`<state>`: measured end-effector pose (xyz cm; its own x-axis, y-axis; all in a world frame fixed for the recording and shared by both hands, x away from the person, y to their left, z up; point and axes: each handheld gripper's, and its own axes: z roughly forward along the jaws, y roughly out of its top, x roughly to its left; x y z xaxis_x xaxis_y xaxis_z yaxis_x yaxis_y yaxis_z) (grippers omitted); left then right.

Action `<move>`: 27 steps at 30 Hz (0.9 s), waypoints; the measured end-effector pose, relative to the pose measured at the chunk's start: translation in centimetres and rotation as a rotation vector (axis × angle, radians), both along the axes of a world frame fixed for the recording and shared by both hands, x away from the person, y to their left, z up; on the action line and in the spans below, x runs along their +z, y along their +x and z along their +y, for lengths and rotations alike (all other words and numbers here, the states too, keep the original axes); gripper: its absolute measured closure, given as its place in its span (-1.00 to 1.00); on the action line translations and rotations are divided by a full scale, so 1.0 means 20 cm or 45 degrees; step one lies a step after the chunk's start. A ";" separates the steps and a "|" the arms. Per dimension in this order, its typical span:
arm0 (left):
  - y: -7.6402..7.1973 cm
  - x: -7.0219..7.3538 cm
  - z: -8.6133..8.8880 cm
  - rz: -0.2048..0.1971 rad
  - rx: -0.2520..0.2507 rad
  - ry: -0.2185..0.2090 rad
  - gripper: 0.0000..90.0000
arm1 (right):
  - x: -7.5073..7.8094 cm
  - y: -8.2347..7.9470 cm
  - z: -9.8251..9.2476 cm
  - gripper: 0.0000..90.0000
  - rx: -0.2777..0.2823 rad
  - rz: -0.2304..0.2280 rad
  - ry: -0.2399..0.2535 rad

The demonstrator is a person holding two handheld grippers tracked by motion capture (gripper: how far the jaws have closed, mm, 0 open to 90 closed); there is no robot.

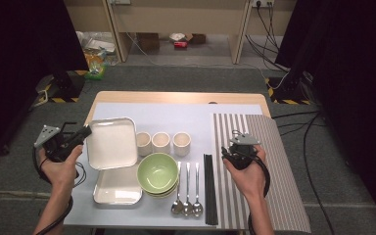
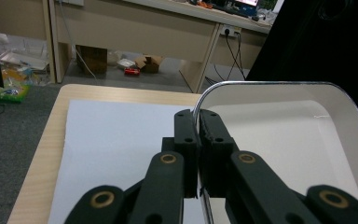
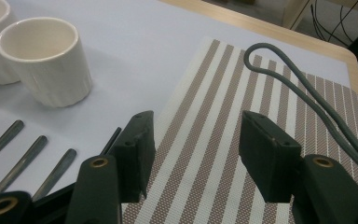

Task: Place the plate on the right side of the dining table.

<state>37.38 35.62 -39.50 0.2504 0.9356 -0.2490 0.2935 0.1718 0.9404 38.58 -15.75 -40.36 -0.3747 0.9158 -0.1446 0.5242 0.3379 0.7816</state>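
My left gripper (image 1: 85,131) is shut on the left rim of a white square plate (image 1: 112,143), which is raised and tilted above a second white plate (image 1: 118,190) lying on the pale blue mat. In the left gripper view the two black jaws (image 2: 198,125) pinch the thin edge of the plate (image 2: 289,140). My right gripper (image 1: 238,138) hovers over the striped placemat (image 1: 269,171), open, with nothing between its fingers (image 3: 196,140).
Three cream cups (image 1: 161,142) stand in a row behind a green bowl (image 1: 157,172). Three spoons (image 1: 187,191) and black chopsticks (image 1: 209,188) lie to the bowl's right. One cup (image 3: 46,60) is near the right gripper. The wooden table edge (image 1: 176,97) runs along the back.
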 end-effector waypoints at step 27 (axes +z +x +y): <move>0.16 0.09 -0.15 -0.075 -0.036 -0.002 0.93 | 0.07 0.04 0.07 0.03 0.019 -0.033 0.014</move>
<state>40.54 32.58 -37.65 0.2910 0.9274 -0.2349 0.2425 0.1660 0.9558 39.41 -14.36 -39.02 -0.3849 0.9117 -0.1440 0.4988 0.3368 0.7986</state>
